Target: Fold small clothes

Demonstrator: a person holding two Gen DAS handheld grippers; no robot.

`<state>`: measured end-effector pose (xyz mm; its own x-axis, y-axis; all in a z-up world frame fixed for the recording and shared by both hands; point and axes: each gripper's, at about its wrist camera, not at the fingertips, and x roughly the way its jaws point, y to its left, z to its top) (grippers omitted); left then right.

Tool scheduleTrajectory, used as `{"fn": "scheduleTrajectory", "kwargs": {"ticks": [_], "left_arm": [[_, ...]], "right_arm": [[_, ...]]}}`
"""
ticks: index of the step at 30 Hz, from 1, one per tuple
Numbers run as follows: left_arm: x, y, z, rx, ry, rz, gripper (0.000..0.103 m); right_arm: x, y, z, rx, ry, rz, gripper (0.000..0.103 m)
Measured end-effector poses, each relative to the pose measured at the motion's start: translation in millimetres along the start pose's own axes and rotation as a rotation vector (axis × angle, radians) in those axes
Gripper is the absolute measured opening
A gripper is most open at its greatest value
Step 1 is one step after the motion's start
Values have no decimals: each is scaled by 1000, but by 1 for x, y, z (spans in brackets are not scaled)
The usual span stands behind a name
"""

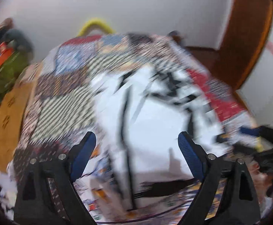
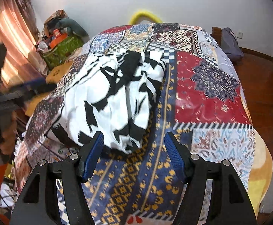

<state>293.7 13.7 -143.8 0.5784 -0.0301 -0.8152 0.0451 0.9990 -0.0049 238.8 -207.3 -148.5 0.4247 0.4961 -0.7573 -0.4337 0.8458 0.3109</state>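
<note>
White garment [image 2: 115,101] with black markings, crumpled, lying on patchwork bedspread [image 2: 207,93] toward left side of bed, nearer far edge than near edge. Right gripper [image 2: 134,146] above near part of bedspread, jaws apart and holding nothing, left finger [image 2: 92,155] just at garment's near hem; contact not discernible. Left gripper [image 1: 136,146] over garment's white cloth [image 1: 151,127], jaws spread wide and empty, that view heavily blurred.

garment [image 2: 115,97]: soft matt cloth | bedspread [image 2: 207,93]: printed cloth | floor [image 2: 258,65]: glossy wood
</note>
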Motion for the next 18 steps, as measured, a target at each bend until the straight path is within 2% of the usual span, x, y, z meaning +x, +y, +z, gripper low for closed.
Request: {"fn": "scheduleTrajectory", "kwargs": {"ticks": [4, 7, 10, 12, 18], "left_arm": [[36, 21, -29, -32, 124, -7, 89], [63, 26, -51, 11, 211, -11, 91], [67, 37, -62, 17, 201, -41, 99], [65, 41, -64, 28, 200, -48, 99], [49, 48, -65, 80, 166, 11, 99]], "right_arm": [[23, 10, 2, -24, 32, -3, 64], [46, 15, -2, -43, 101, -21, 64], [63, 13, -14, -57, 166, -39, 64], [65, 12, -20, -64, 182, -39, 64], [42, 15, -14, -116, 161, -50, 64]]}}
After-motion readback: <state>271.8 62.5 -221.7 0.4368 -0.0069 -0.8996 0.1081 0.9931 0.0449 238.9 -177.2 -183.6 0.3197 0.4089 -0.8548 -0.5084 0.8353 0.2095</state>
